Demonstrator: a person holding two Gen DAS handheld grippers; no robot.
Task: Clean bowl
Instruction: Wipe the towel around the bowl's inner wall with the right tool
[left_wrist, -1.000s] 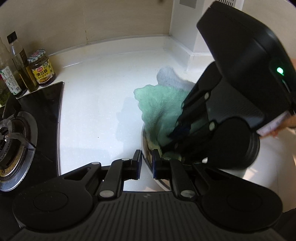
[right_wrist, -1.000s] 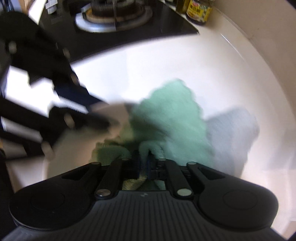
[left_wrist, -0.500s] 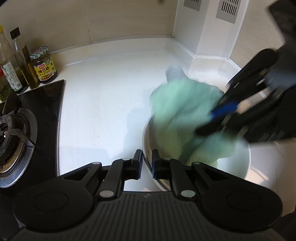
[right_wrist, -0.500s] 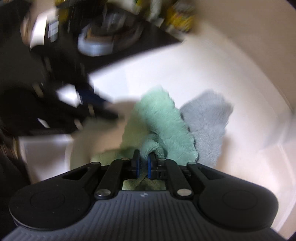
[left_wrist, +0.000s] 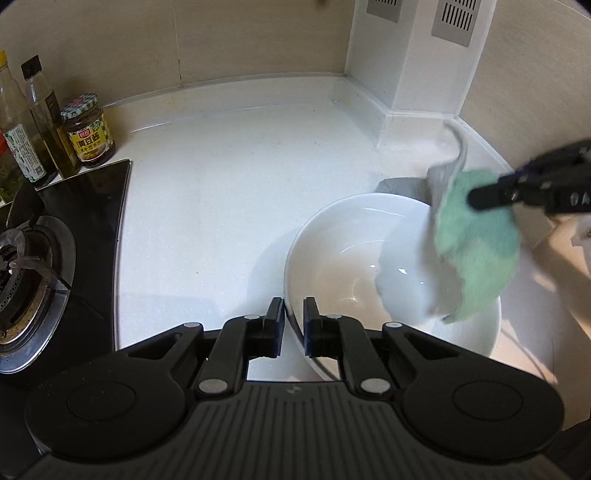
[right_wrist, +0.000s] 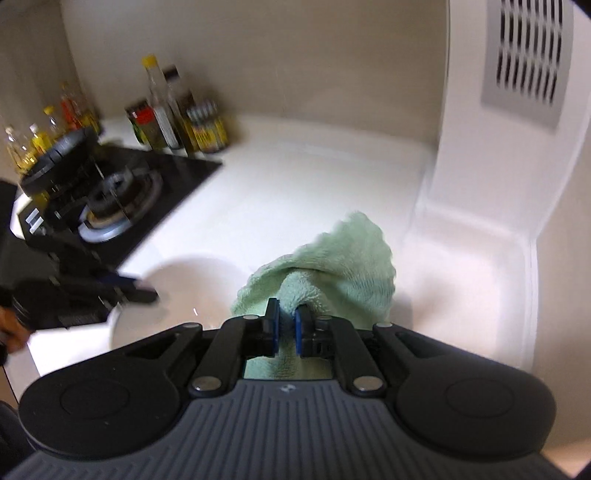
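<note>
- Left wrist view: white bowl (left_wrist: 343, 258) sits lower centre-right on the white countertop (left_wrist: 221, 177); inside looks bare.
- Left gripper (left_wrist: 293, 328) pinches the bowl's near rim, one finger inside, one outside.
- Right gripper (right_wrist: 285, 328) clamps a fold of the green cloth (right_wrist: 332, 266); the cloth hangs over the bowl's right edge.
- Gas burner (left_wrist: 18, 273) far left; jar (left_wrist: 88, 130) and bottles upper left.

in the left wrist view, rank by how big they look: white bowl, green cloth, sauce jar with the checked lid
1. white bowl
2. green cloth
3. sauce jar, though it stands farther from the camera
</note>
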